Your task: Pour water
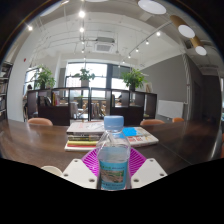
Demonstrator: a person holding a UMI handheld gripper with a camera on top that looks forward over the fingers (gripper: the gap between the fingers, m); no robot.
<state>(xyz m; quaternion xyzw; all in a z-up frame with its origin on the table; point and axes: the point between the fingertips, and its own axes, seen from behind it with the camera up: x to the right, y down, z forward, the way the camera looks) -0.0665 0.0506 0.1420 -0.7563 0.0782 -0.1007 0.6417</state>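
Note:
A clear plastic water bottle [114, 155] with a blue cap and a pale blue label stands upright between my gripper's [113, 168] two fingers. The magenta pads [91, 161] press against both sides of the bottle's body, so the gripper is shut on it. The bottle is held above the dark wooden table [40, 140]. The bottle's bottom is hidden below the fingers. No cup or other vessel for the water is in view.
A stack of books and magazines [88, 133] lies on the table just beyond the bottle. Chairs [40, 122] stand behind the table. Farther back are a railing, potted plants [44, 76] and large windows.

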